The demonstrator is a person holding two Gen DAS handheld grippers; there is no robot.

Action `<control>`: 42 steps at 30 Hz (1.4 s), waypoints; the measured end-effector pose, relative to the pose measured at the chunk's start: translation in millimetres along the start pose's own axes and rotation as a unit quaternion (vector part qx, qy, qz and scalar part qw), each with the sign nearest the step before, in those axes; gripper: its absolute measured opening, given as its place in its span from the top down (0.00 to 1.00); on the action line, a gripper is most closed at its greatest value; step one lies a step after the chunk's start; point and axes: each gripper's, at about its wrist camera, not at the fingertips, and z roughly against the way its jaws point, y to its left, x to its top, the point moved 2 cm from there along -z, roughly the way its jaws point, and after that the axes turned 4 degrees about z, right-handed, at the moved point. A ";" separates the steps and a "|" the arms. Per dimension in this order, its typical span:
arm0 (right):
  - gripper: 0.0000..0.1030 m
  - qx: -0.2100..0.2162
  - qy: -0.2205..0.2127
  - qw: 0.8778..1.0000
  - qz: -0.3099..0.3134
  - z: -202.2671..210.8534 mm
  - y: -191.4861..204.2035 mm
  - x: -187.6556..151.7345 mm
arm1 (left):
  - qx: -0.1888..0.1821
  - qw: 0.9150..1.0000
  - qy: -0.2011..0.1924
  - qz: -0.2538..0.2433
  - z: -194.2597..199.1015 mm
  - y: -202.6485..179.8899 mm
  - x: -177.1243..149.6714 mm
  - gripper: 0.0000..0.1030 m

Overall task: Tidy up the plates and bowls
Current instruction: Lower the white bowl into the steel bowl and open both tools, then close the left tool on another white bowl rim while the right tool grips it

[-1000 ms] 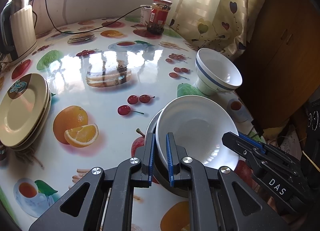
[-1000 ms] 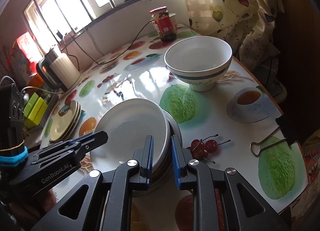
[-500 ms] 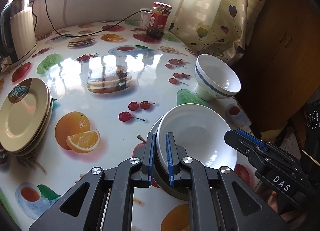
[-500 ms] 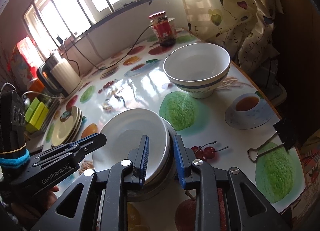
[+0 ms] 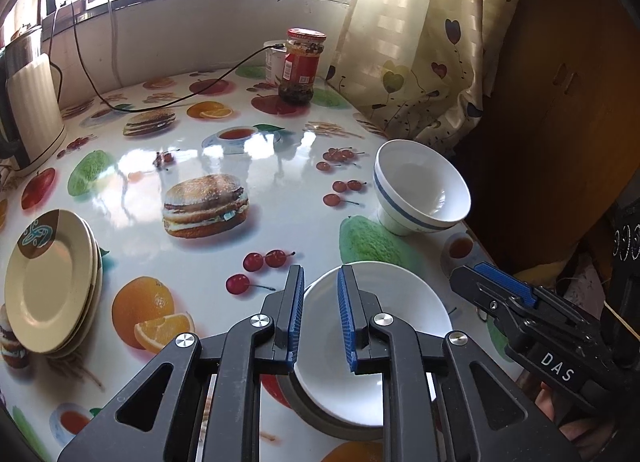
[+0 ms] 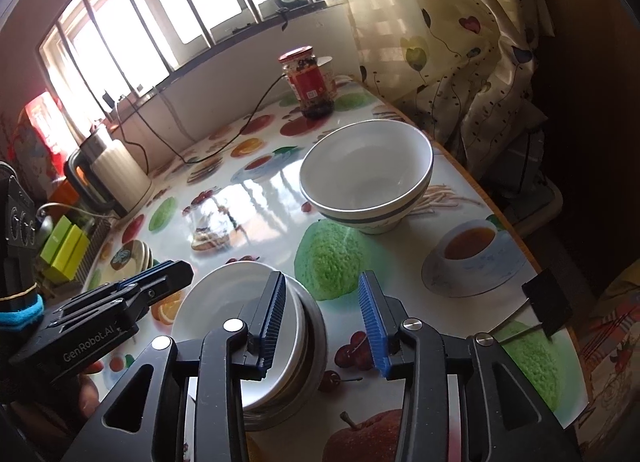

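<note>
A white shallow bowl [image 5: 384, 314] rests nested on a grey dish [image 5: 320, 418] near the table's front edge; the pair also shows in the right wrist view [image 6: 224, 314]. My left gripper [image 5: 320, 314] is open, its jaws apart astride the bowl's left rim. My right gripper [image 6: 322, 318] is open over the bowl's right rim. A white bowl with a blue band [image 5: 420, 186] stands upright at the right edge, and it shows in the right wrist view [image 6: 366, 174]. A stack of cream plates [image 5: 52, 282] lies at the left.
A red-lidded jar [image 5: 304, 62] stands at the back near the curtain. A white kettle [image 5: 28, 102] with a black cable stands at the back left. A black binder clip [image 6: 546, 302] lies near the table's right edge. The fruit-print tablecloth [image 5: 200, 142] covers the table.
Both grippers have opened and let go of the white bowl's rim, and both have drawn back a little. The bowl now rests on the grey dish.
</note>
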 end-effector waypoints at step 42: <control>0.56 -0.051 0.006 0.999 0.002 -54.5 -78.6 76.2 | -0.017 0.998 0.044 -0.033 -93.2 -58.7 67.5 0.82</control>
